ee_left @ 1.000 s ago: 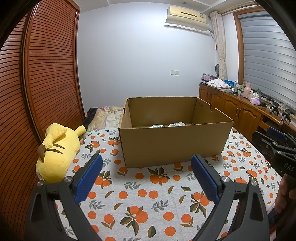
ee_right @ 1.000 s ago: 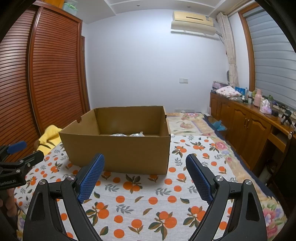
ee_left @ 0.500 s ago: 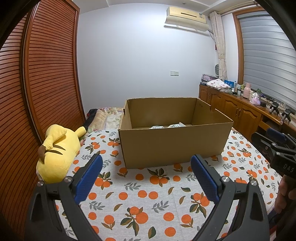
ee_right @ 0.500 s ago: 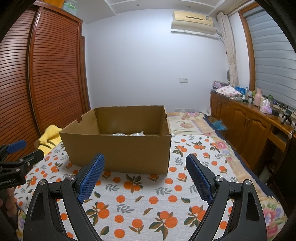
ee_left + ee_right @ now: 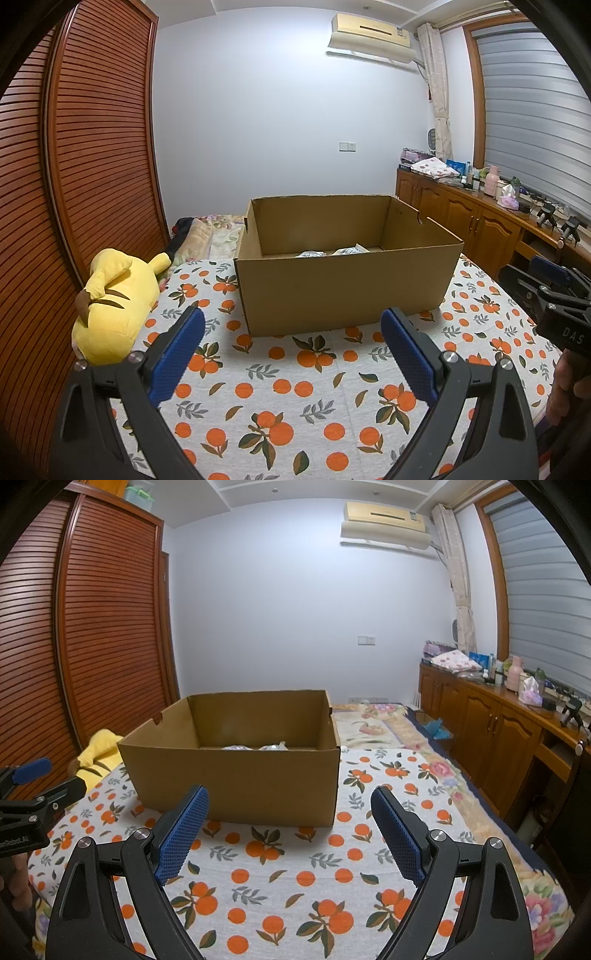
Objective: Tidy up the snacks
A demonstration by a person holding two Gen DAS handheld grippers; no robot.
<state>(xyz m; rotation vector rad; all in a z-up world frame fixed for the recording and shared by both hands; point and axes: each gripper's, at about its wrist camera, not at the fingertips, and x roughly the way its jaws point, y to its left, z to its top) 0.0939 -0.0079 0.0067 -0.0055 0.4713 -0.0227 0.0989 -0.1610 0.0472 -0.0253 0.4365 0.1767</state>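
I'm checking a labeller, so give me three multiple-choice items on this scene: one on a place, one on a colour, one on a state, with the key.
1. Where do the silvery snack packets lie?
A. inside the cardboard box
B. on the cloth
C. in a gripper

2. What colour is the plush toy?
A. green
B. yellow
C. white

3. How do the left gripper and right gripper stand?
A. both shut
B. one shut
C. both open and empty

Key: A, the packets peek above the box's near wall; B, its body is yellow; C, only cloth shows between each pair of blue pads.

A home bedroom: a bed (image 5: 303,384) with an orange-print sheet, a louvred wardrobe (image 5: 92,147), a plush toy (image 5: 114,306), a wall air conditioner (image 5: 386,524).
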